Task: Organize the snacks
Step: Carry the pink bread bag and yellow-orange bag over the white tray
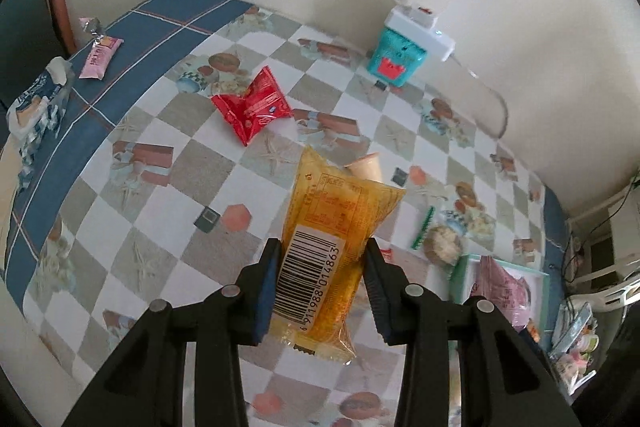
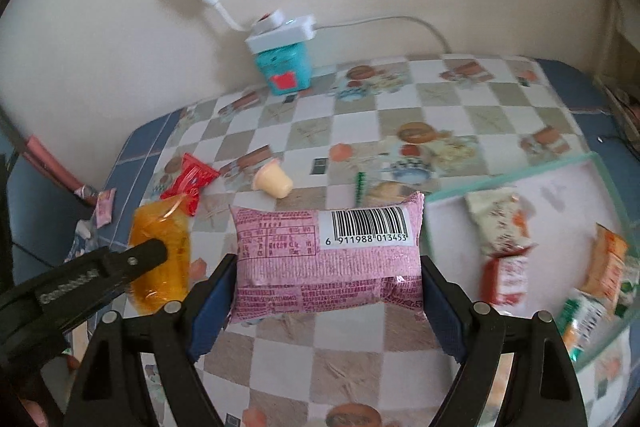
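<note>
Carrying one snack apiece above the chequered table, both grippers are loaded and pointed toward the wall side. The left gripper has its fingers pressed against the long sides of an orange packet, barcode up, held well clear of the cloth. The right gripper spans a pink packet end to end, fingers spread wide and bearing on its two short ends; the grip looks light, since the wrapper is soft and puffed.

The glass-walled tray sits at the table's right edge, already holding several wrapped snacks, and it appears to be the collecting place. Doing this step well probably means taking the pink packet over the tray's near wall first, lowering it onto a bare patch of the tray floor, and only then parting the fingers, so it does not drop onto the others. The left hand's load should follow once the right is clear, as the two tools ride close together.

Left loose on the cloth are a red packet, a pale jelly cup on its side near the middle, and more wrappers along the table's left edge.
</note>
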Action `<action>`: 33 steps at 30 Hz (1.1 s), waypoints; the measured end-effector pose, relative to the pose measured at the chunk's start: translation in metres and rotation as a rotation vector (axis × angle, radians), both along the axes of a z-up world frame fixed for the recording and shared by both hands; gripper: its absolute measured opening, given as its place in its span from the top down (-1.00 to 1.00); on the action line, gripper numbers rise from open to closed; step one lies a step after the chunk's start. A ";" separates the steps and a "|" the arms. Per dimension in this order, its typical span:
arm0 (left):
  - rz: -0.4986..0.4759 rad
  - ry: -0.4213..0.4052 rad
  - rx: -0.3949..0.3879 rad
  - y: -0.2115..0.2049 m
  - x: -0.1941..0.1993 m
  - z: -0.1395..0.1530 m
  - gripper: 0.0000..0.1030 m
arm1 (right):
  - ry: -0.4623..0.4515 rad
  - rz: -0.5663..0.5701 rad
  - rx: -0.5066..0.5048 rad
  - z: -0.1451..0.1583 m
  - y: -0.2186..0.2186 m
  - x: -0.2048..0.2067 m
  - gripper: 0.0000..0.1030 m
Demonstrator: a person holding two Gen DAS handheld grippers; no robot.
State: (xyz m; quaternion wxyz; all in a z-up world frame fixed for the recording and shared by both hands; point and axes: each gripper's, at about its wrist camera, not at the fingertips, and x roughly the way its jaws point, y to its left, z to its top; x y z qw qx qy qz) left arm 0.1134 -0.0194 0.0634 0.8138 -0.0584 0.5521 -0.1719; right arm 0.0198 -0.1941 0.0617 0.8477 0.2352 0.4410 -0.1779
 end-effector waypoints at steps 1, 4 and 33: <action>-0.002 -0.008 0.000 -0.004 -0.005 0.005 0.19 | -0.002 -0.015 0.007 0.002 -0.005 -0.006 -0.70; -0.008 -0.025 -0.005 -0.014 -0.017 0.015 0.19 | -0.003 -0.058 0.008 0.006 -0.020 -0.021 -0.70; -0.313 -0.102 -0.001 -0.178 -0.091 0.030 0.19 | 0.033 -0.402 -0.093 0.017 -0.164 -0.121 -0.70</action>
